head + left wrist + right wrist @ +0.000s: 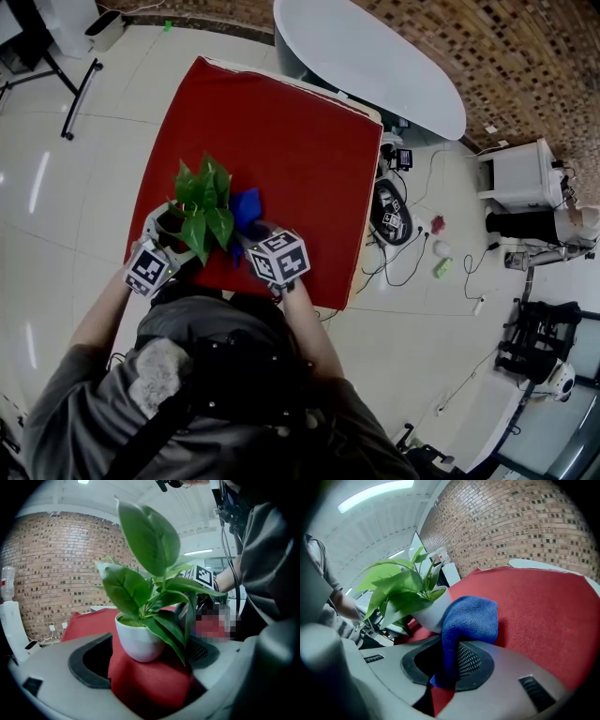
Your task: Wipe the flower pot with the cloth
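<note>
A green plant (202, 197) grows in a white flower pot (170, 225) near the front left edge of the red table (281, 131). In the left gripper view the pot (138, 641) stands in the gap of my left gripper (145, 677), whose jaws are open on either side of it. My right gripper (450, 667) is shut on the blue cloth (468, 618), and the bunched cloth rests against the pot's (429, 613) side. From above, the cloth (246, 208) lies just right of the plant, in front of the right gripper (248, 234).
A white oval table (375, 56) stands behind the red one. Cables and small devices (392, 211) lie on the tiled floor to the right, near a white cabinet (520, 173). The far half of the red table (543, 606) carries nothing.
</note>
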Demonstrator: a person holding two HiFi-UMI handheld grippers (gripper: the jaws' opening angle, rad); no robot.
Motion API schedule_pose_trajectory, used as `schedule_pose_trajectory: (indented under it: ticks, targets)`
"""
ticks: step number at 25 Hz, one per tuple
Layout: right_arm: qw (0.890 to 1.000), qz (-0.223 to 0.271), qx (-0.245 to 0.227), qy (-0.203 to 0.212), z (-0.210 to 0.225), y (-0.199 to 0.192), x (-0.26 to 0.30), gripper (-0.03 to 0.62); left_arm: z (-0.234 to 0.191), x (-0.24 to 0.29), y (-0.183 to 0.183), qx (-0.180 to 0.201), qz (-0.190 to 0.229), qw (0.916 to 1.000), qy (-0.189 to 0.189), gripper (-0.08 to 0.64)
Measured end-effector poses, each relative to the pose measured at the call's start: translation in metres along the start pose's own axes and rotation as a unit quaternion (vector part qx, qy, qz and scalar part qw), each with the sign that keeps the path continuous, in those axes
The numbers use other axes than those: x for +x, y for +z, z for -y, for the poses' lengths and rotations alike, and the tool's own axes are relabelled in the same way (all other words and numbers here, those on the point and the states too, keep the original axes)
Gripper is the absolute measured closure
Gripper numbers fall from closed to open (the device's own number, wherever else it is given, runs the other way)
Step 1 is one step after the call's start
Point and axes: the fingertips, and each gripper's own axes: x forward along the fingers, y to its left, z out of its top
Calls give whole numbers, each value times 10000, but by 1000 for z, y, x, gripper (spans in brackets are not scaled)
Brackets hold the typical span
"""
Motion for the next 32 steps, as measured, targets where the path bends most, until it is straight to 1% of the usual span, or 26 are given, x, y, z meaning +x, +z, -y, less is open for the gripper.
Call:
schedule_pose_trajectory:
  ticks: [5,7,10,14,16,18,20,21,24,27,29,32]
  targets:
    - [9996,10,-109,276,-5,-12,-5,515,6,-13,-25,-235,-367,9974,582,92]
    - [9990,-55,-195,402,-9,-16,-7,515,10,-22,-32,-443,-455,9937,919,92]
    - [9976,-103,-305,606,-17,-21,-8,515,20,-34,-38,-787,-389,9856,1447,92]
    - [9968,-58,-336,720,-23,-21,-17,515,27,-30,-22,-1125,-185,9693,2178,92]
    - [9975,-30,-314,631,-22,-18,-25,515,24,-23,-11,-1156,-139,9595,2567,92]
    - [9982,26,-296,523,-21,-16,-35,515,17,-17,-5,-1330,-88,9466,2936,92]
    - [9987,151,-273,398,-13,-14,-46,515,9,-13,2,-1505,-12,9352,3206,91]
    - [9988,231,-269,323,-6,-13,-53,515,7,-9,6,-1511,17,9322,3289,92]
    - [9985,428,-263,218,18,-8,-67,515,4,6,14,-1425,46,9290,3414,92]
    - [9980,420,-372,296,33,4,-67,515,0,16,15,-1322,39,9280,3483,95]
    - [9971,363,-497,438,35,18,-61,515,-4,19,17,-1231,37,9305,3450,115]
    - [9945,288,-634,780,30,40,-48,515,-10,20,21,-1163,69,9382,3259,120]
